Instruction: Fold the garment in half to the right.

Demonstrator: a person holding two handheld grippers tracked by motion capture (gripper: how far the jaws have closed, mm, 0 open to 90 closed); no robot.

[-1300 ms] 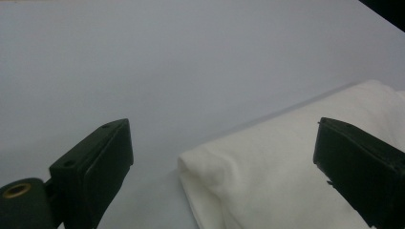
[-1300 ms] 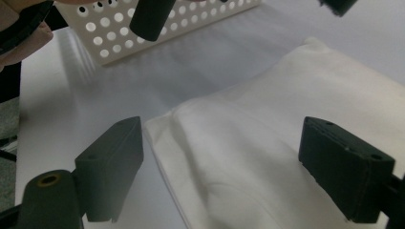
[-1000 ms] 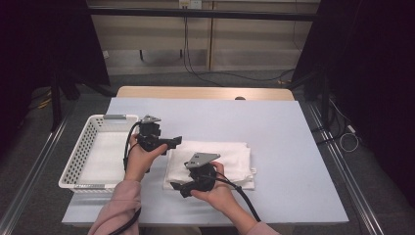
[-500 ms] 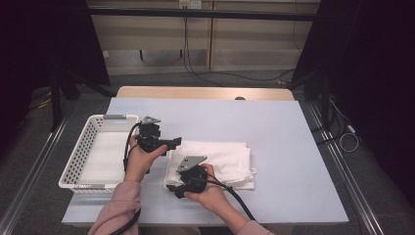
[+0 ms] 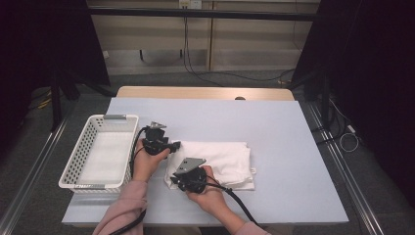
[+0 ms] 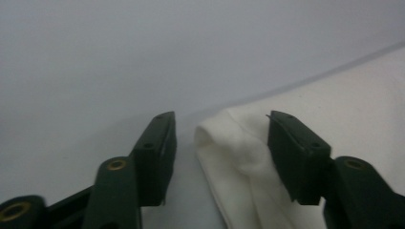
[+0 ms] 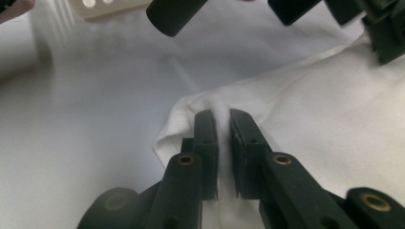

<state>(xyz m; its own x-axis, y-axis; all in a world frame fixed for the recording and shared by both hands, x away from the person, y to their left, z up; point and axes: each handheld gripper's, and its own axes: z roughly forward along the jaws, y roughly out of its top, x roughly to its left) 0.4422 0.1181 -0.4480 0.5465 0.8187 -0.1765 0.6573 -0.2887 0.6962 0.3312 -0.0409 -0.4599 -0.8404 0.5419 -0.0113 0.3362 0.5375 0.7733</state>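
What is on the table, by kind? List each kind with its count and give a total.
White folded cloth: 1
White slotted basket: 1
Black handheld grippers, the left gripper and the right gripper: 2
Total: 4

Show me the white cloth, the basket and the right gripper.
cloth point(image 5: 225, 159): high view, middle of the folded top layer.
basket point(image 5: 114, 117): high view, far rim.
right gripper point(image 7: 223, 125): right gripper view, between its fingertips, pinching a cloth corner.
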